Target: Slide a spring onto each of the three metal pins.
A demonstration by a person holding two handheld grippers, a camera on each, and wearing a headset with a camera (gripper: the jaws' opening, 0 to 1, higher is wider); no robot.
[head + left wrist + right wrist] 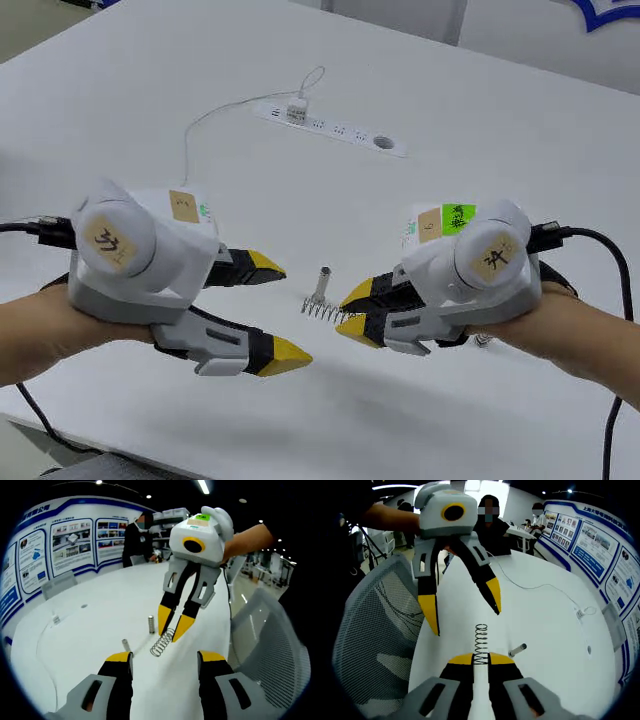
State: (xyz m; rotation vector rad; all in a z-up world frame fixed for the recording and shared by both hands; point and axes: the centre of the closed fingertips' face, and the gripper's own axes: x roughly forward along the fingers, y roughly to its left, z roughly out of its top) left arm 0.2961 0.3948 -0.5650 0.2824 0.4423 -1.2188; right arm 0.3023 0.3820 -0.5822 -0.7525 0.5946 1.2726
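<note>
Two short grey metal pins are showing in the left gripper view: an upright pin (151, 624) at frame centre and a second pin (126, 645) lower left of it, both smooth cylinders.

The thin steel wire coil spring (162, 644) is sitting just right of the second pin and below the upright one, apart from both. The white-bodied right gripper (174, 627), black jaws with yellow tips, is coming in from the top of frame with its jaws squeezing together on one end of the spring. The rest of the coil is sticking out free. Can't tell if the free end is touching the table.

The matching left gripper (270, 312) is sitting mid-left in the head view, jaws spread wide and gripping nothing. A bare gap is lying between its tips and the spring.

The glossy white tabletop (480, 150) is lying open all around the pins. A white power strip (330, 127) with a thin white cable (215, 115) is lying at upper centre, well apart. The near table edge is running along the bottom of the head view, under both grippers. A grey mesh chair back (375, 630) is sitting past that edge, left in the right gripper view.
</note>
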